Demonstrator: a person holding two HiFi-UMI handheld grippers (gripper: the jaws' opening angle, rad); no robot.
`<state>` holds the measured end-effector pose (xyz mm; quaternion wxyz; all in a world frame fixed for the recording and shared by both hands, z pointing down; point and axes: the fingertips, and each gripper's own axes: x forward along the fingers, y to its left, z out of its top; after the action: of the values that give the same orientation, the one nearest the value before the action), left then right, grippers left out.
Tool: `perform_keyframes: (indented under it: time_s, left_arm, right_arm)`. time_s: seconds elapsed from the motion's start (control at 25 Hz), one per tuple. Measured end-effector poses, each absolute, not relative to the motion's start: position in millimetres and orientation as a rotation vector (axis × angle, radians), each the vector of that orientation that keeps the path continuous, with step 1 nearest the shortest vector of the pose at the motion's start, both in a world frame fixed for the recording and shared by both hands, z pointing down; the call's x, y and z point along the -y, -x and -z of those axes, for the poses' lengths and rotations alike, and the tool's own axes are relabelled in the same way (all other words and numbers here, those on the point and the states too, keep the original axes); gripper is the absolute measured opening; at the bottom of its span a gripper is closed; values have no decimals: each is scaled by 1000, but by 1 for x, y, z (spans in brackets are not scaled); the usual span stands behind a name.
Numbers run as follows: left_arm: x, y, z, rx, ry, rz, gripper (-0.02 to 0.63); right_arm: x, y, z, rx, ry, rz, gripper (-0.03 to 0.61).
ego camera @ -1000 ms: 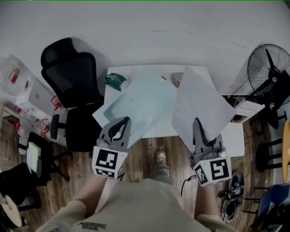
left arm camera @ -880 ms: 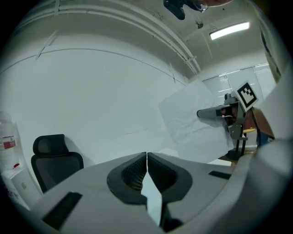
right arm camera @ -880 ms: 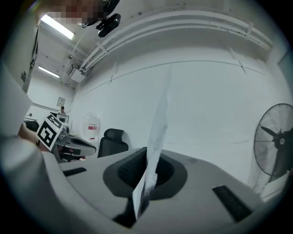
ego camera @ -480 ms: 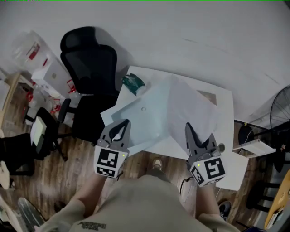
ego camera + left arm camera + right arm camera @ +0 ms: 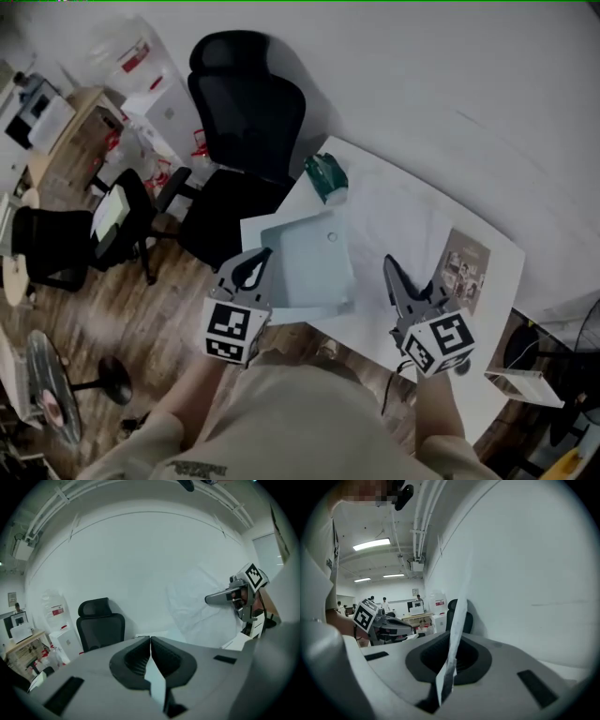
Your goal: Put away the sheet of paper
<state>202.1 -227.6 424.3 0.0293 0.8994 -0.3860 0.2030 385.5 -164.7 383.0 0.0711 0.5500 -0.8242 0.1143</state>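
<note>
White desk (image 5: 370,328) against a bare wall, office clutter behind. Your right gripper (image 5: 454,641) is clamped on the near edge of the sheet of paper (image 5: 201,606), which drapes over the desk. Your left gripper (image 5: 150,641) pinches the pale blue folder (image 5: 305,267) (edge only). The paper looks light and floppy and will likely crease, so hold it near a corner.

Sheet of paper (image 5: 201,606): you've swung it from 1 o'clock to 12 o'clock of your right gripper (image 5: 392,274), nearer the blue folder (image 5: 309,267). Brochure (image 5: 464,265) on the tabletop (image 5: 375,323): now uncovered.
</note>
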Motion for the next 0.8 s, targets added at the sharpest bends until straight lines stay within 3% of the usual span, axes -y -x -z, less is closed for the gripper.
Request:
perform_keyframes:
  time_s: [0.8]
  left_arm:
    - [255,-120,-547,1324,-2435,-824,24]
  right_arm:
    - [235,-371,-544,2356,-1426,-846,22]
